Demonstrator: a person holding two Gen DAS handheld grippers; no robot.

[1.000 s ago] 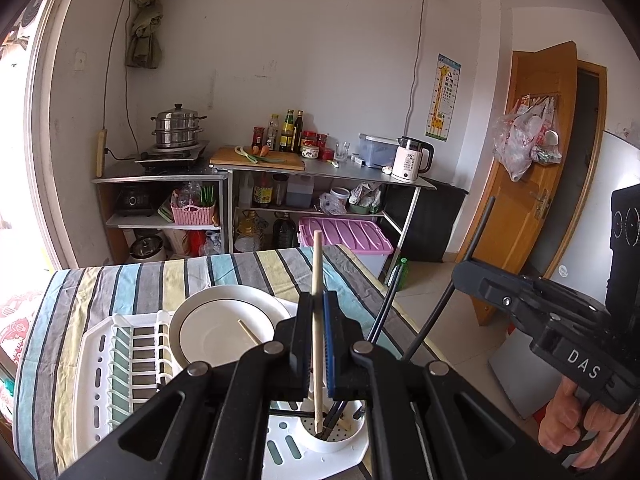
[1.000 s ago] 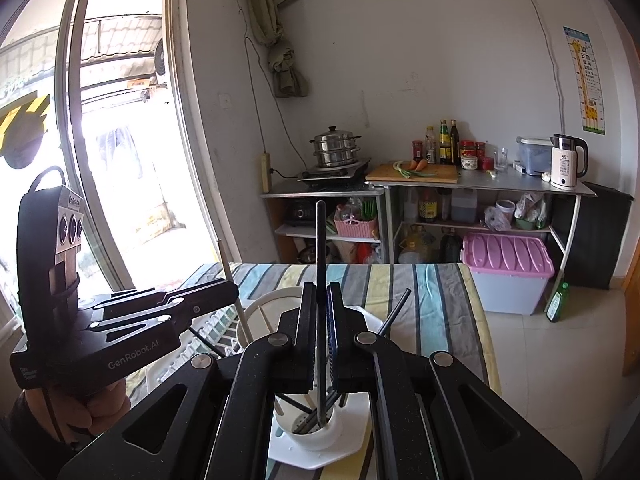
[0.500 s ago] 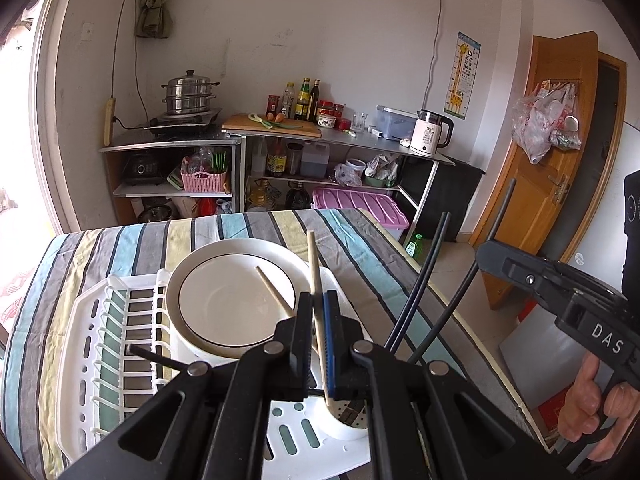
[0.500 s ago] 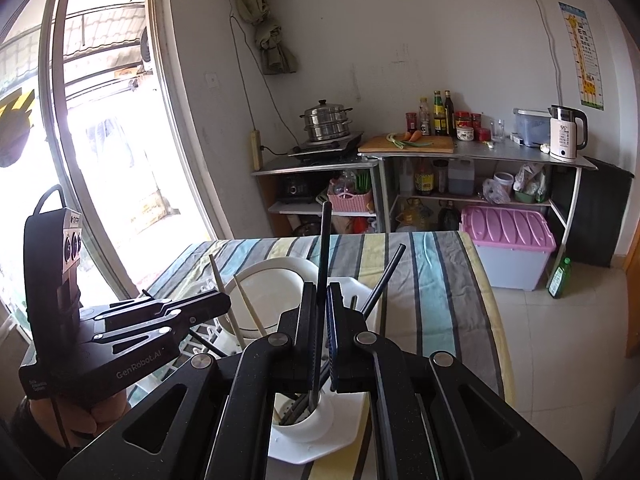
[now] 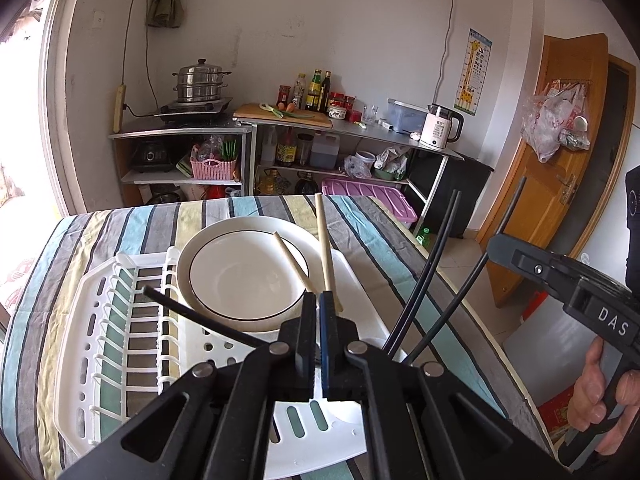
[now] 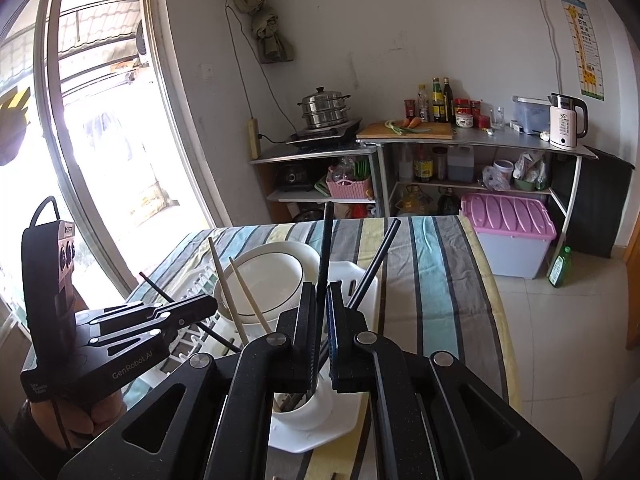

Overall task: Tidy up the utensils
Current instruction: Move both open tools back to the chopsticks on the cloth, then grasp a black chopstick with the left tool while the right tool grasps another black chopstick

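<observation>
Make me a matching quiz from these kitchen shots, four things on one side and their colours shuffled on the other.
Things:
1. chopstick in the left gripper
2. chopstick in the right gripper
3. storage box lid
4. bowl

Colours:
A. pink
B. white with a dark rim line
C. pale wood
D. black

Pairs: 1-C, 2-D, 3-A, 4-B

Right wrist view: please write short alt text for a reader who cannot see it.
The right gripper holds a black chopstick upright over a white utensil cup on a white drying rack. A white bowl stands behind, and the left gripper holds a wooden chopstick.
</observation>
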